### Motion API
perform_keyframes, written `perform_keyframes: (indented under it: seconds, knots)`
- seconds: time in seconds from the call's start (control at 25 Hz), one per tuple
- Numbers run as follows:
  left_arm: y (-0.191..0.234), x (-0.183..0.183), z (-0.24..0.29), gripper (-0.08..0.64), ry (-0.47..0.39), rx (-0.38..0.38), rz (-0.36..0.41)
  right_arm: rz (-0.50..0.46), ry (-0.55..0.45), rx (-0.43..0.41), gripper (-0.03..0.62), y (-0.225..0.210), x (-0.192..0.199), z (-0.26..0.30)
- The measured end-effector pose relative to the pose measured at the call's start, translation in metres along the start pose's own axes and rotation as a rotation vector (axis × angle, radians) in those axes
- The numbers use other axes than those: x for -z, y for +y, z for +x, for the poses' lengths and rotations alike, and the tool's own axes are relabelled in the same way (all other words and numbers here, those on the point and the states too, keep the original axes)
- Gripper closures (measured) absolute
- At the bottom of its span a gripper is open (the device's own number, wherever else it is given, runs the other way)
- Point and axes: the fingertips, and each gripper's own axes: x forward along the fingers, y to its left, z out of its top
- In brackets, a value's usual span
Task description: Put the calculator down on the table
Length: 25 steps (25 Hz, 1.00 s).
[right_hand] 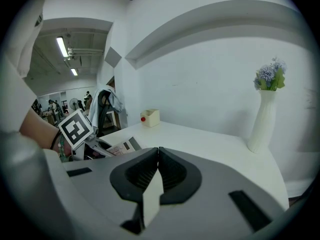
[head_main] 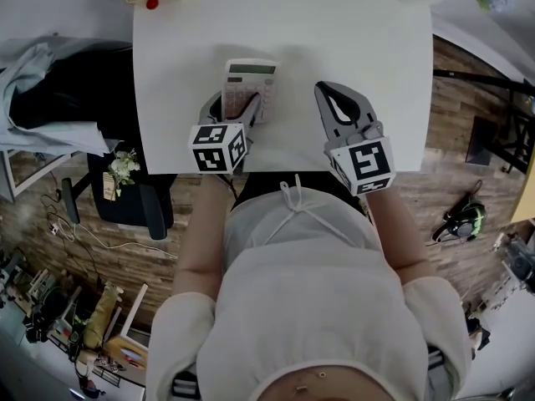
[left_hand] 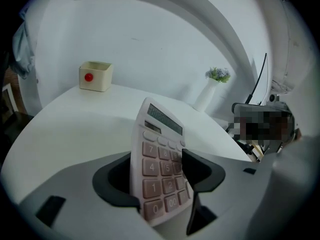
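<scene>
Leaning between the parted left tongs [left_hand: 159, 163] — pink calculator [left_hand: 157, 129], white table [left_hand: 75, 126] beneath

The left gripper [head_main: 236, 107] was tilted down toward the tabletop, its grey jaws standing apart around a white calculator with pink keys [head_main: 251, 78], not clamped on it. Level with it, the right gripper [head_main: 324, 92] pointed forward, jaws pressed together on nothing. The left marker cube [head_main: 219, 147] and right marker cube [head_main: 365, 164] sat behind the jaws. Behind them, the left forearm [head_main: 203, 253] and right forearm [head_main: 403, 232] ran back to the body.
</scene>
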Motion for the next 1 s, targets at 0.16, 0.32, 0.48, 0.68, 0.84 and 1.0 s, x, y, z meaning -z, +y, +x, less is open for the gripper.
perform_keyframes:
  seconds: [0.16,0.32,0.48,0.68,0.84,1.0]
  knots:
    - [0.007,0.0,0.002,0.252,0.006,-0.04,-0.005,0.001,0.003,-0.008,0.585,0.0,0.001,0.003]
    - [0.017,0.001,0.001,0.225,0.031,-0.113,0.05,-0.005,0.011,-0.017,0.584,0.003,0.001,0.006]
    - [0.015,-0.01,-0.004,0.225,0.004,-0.107,0.065,-0.006,0.011,-0.02,0.584,0.003,-0.002,0.008]
    - [0.007,-0.042,-0.021,0.227,-0.064,-0.092,0.112,-0.01,-0.015,0.0,0.584,0.001,-0.015,0.006]
    - [-0.008,-0.082,-0.046,0.237,-0.173,-0.059,0.172,-0.007,-0.058,0.032,0.585,-0.003,-0.034,-0.001]
    - [-0.025,-0.115,-0.074,0.336,-0.257,-0.027,0.239,-0.011,-0.112,0.068,0.585,-0.007,-0.054,-0.013]
